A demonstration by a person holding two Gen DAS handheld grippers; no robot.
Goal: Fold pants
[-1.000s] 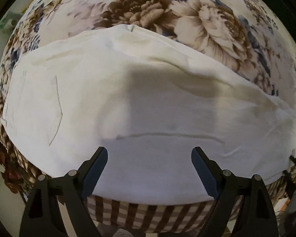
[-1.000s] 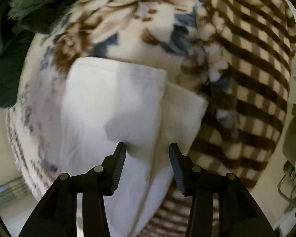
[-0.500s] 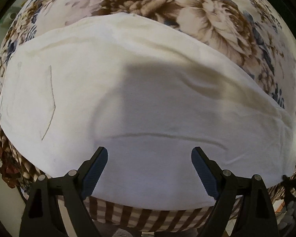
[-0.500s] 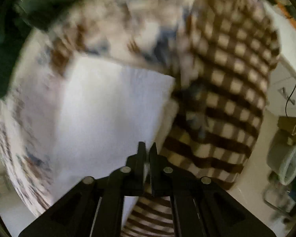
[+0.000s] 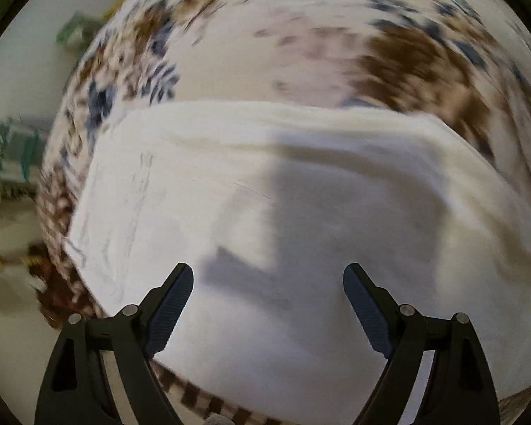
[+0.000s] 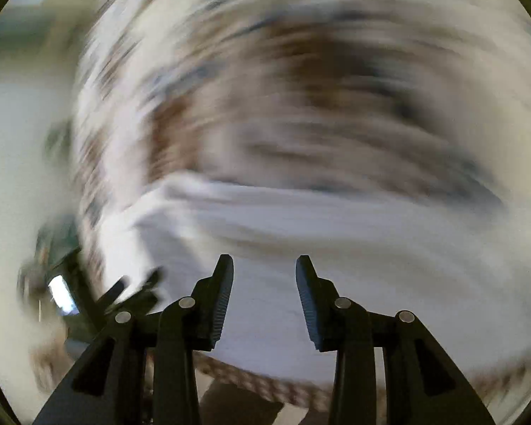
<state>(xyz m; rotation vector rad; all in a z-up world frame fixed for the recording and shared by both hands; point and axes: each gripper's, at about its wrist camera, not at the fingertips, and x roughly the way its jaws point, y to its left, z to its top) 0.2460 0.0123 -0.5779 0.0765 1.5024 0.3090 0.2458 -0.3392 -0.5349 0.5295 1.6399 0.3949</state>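
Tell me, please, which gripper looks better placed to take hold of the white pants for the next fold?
Probably left: the left gripper hangs wide open over the white pants; the right gripper is only opening, its view badly blurred.

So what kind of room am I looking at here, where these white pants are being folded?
Probably a bedroom or living space at home: the white pants lie on a soft floral blanket with a brown checked border, likely a bed. Blurred clutter sits on the floor beside it.
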